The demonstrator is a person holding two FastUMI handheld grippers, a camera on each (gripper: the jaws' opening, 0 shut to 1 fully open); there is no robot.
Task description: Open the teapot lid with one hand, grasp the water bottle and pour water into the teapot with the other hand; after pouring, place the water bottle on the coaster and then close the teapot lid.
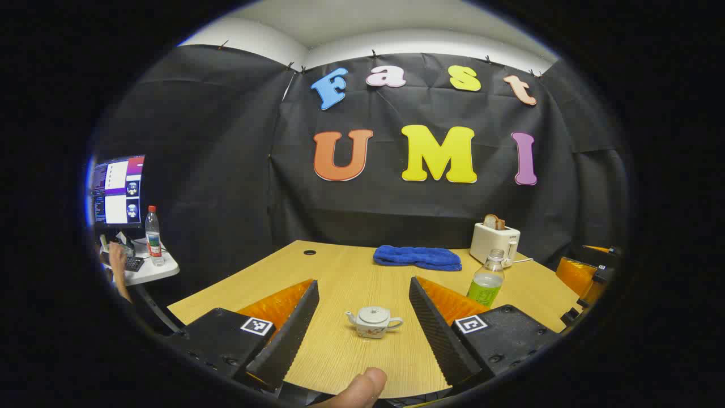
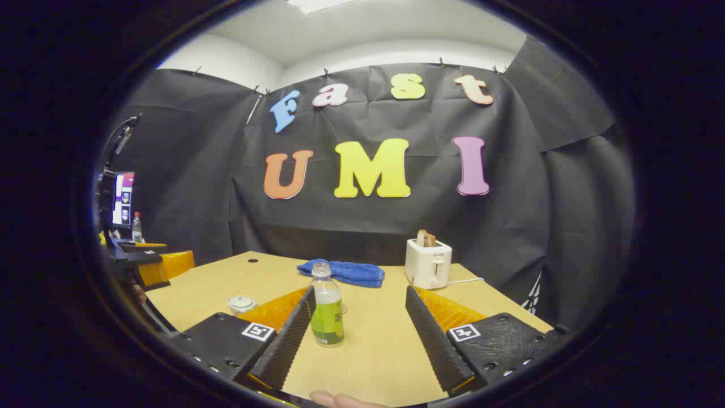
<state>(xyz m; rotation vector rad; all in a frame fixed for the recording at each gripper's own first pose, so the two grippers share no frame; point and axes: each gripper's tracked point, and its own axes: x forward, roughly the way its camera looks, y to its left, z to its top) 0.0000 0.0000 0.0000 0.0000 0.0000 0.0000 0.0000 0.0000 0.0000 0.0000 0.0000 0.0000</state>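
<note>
Left gripper view frames the teapot (image 1: pixel 374 322) between the left tongs (image 1: pixel 362 328), lid on, spout pointing left, handle right, sitting on the counter (image 1: pixel 351 272). Right gripper view has the teapot (image 2: pixel 242 304) off to the left, partly hidden, and the water bottle (image 2: pixel 327 306) upright, cap off, just beside the left finger of the right tongs (image 2: pixel 357 334). Both tongs spread wide, holding nothing. Blue towel (image 2: pixel 345 272) and toaster (image 2: pixel 428 262) at the back.
</note>
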